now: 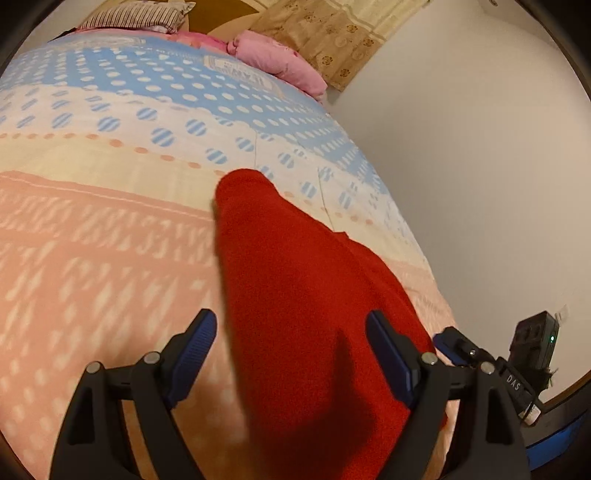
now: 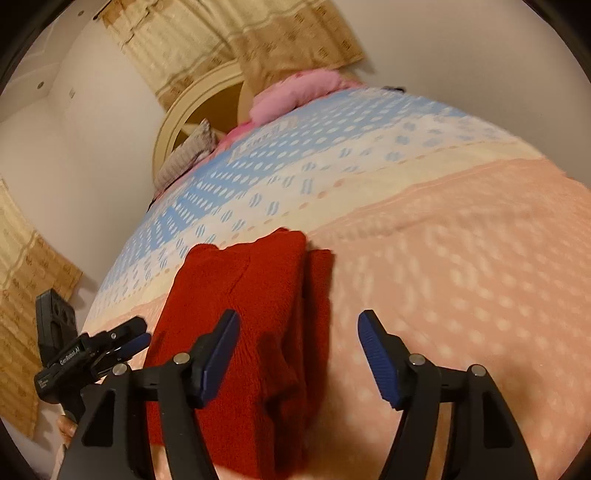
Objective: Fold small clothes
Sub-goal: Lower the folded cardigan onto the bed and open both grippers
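Red knit garment (image 1: pixel 295 295): folded, laid lengthwise on bed (image 1: pixel 92 258), narrow end pointed toward pillows (image 1: pixel 280 55). Left gripper (image 1: pixel 291 354) and right gripper (image 2: pixel 299 354) jaws were held wide, nothing gripped.

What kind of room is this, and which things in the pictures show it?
Most likely a bedroom. The red garment lies on a bed with a patterned bedspread, a striped pillow sits at its far end, and a curtain hangs on the wall.
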